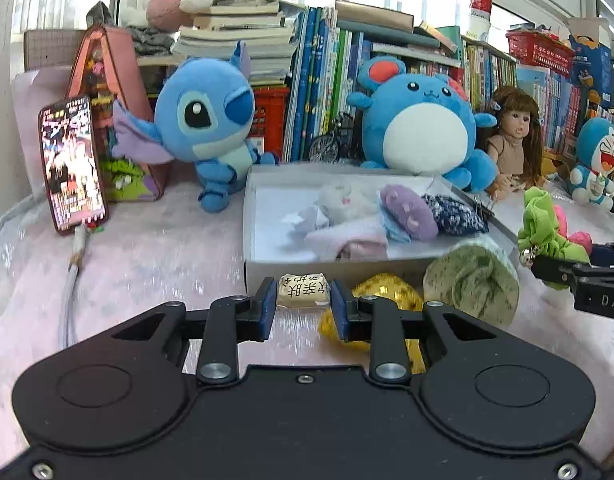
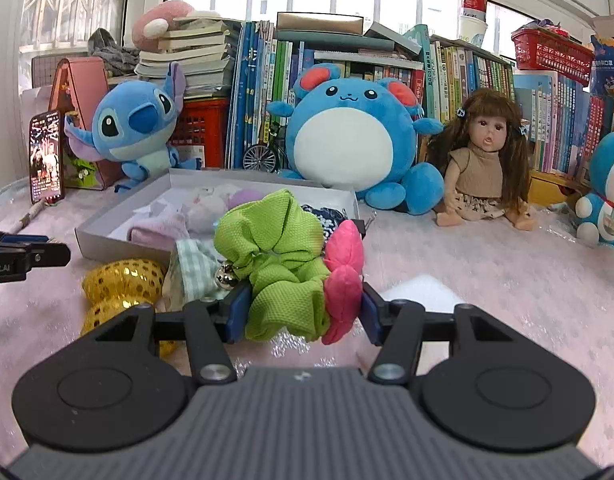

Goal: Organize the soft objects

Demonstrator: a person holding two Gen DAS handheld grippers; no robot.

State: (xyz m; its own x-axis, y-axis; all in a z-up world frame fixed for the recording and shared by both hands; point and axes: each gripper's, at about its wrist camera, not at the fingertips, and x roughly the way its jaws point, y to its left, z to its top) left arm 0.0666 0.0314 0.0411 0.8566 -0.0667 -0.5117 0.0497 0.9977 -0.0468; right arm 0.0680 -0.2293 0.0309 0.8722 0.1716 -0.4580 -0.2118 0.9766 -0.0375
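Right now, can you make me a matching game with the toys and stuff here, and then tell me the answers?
Things:
1. green scrunchie
2. small white packet
3. purple plush piece
4. gold sequin thing

Where:
A. inside the white box
B. lying on the pink cloth in front of the box
C. pinched in the left gripper
D. pinched in the right gripper

Pairs: 1-D, 2-C, 3-A, 4-B

A pink fuzzy cover point(image 2: 487, 272) carries the white box point(image 2: 107, 242), gold scrunchie point(image 2: 123, 280), doll point(image 2: 481, 168), perhaps a phone point(image 1: 73, 164).
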